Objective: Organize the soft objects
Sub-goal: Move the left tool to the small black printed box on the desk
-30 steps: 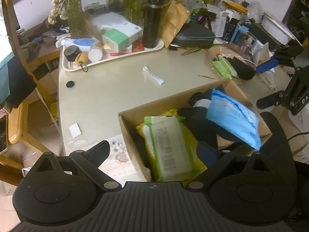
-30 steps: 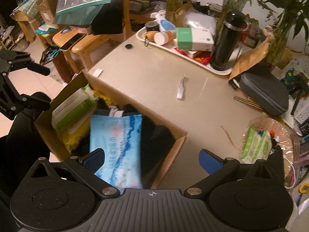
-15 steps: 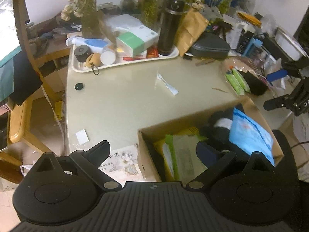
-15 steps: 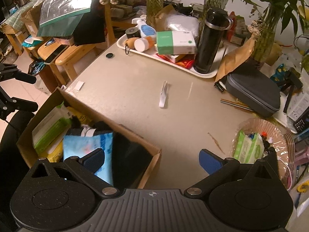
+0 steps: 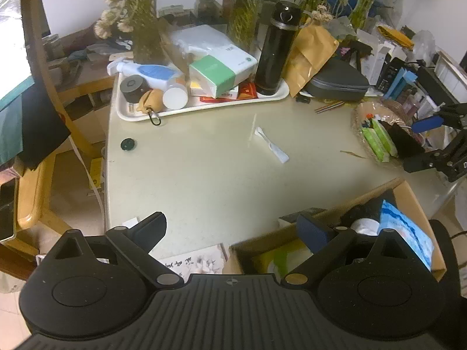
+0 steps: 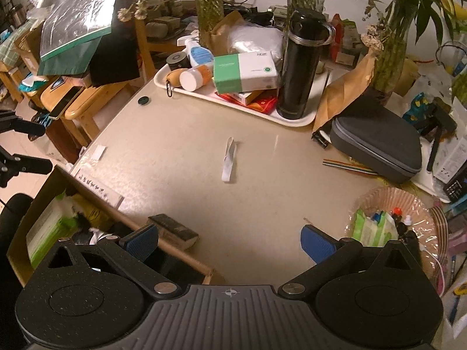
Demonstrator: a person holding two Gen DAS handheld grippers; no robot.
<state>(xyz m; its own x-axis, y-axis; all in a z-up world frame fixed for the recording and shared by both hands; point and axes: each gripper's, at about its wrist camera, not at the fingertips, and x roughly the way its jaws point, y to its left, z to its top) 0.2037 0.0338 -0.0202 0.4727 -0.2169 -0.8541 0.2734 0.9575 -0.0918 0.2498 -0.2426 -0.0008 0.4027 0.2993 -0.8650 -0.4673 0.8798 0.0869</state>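
Tray [image 6: 297, 121] behind strip [image 6: 229, 160] on table [image 6: 262, 198]

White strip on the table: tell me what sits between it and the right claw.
Nothing visible: only bare beige tabletop lies between the open right claw and the white fabric strip.

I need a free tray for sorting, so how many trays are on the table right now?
1: a white tray at the far side of the table, already holding a black flask, a green-and-white box and bottles. Clutter behind it could hide another.

Dim warm indoor light, strong fisheye edge distortion
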